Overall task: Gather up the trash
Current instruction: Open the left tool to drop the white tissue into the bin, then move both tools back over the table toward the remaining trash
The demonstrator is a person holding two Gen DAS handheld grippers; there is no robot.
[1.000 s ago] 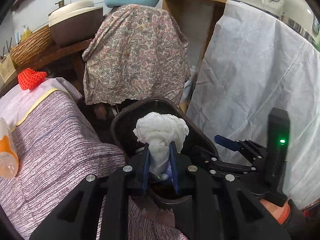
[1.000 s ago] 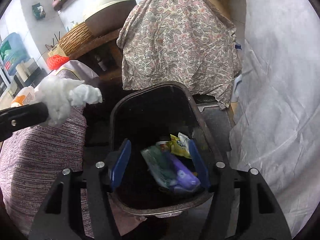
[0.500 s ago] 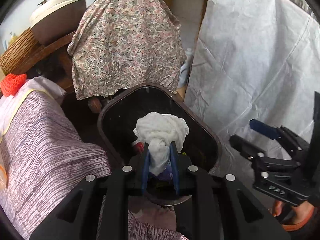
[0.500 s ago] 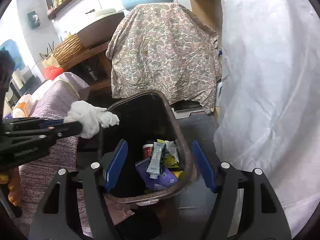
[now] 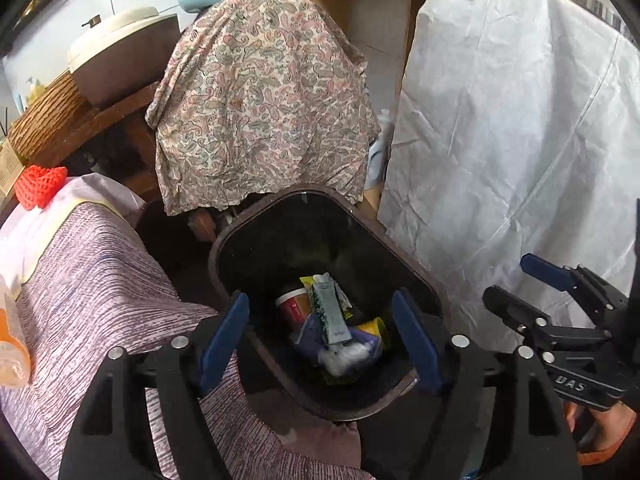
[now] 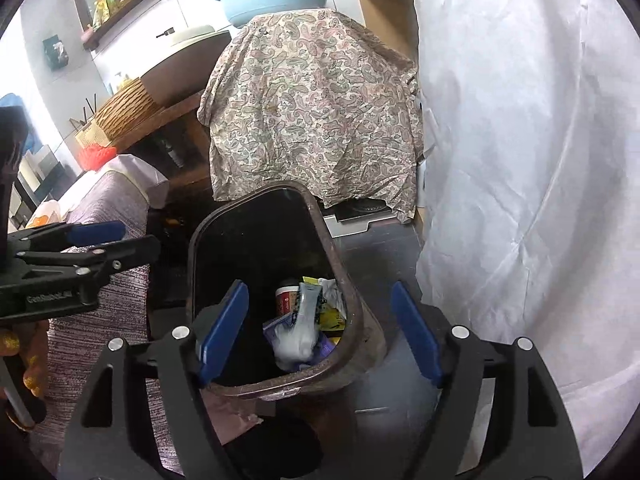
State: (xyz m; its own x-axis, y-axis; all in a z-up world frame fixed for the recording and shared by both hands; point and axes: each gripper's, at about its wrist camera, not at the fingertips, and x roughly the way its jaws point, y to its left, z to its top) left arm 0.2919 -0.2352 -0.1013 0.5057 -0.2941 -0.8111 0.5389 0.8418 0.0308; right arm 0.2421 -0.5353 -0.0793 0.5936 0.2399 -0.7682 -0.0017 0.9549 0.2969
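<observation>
A dark brown trash bin point(image 5: 416, 276) stands on the floor, also in the right wrist view point(image 6: 340, 264). Inside lie a red-and-white cup point(image 5: 294, 306), a green tube point(image 5: 328, 312), purple and yellow wrappers and a crumpled white tissue wad point(image 5: 344, 356), seen in the right wrist view too point(image 6: 294, 342). My left gripper point(image 5: 320, 340) is open and empty above the bin; it shows at the left of the right wrist view point(image 6: 116, 242). My right gripper point(image 6: 318, 334) is open and empty over the bin's near rim; it shows at the right of the left wrist view point(image 5: 524, 284).
A table with a purple striped cloth point(image 5: 88, 288) stands left of the bin, with an orange bottle point(image 5: 12, 344) and red knit item point(image 5: 40, 184). A paisley cloth point(image 5: 260, 104) covers furniture behind. A white sheet point(image 5: 512, 140) hangs at the right.
My left gripper has opened and the white tissue wad has dropped into the bin. My right gripper has stayed open beside the bin.
</observation>
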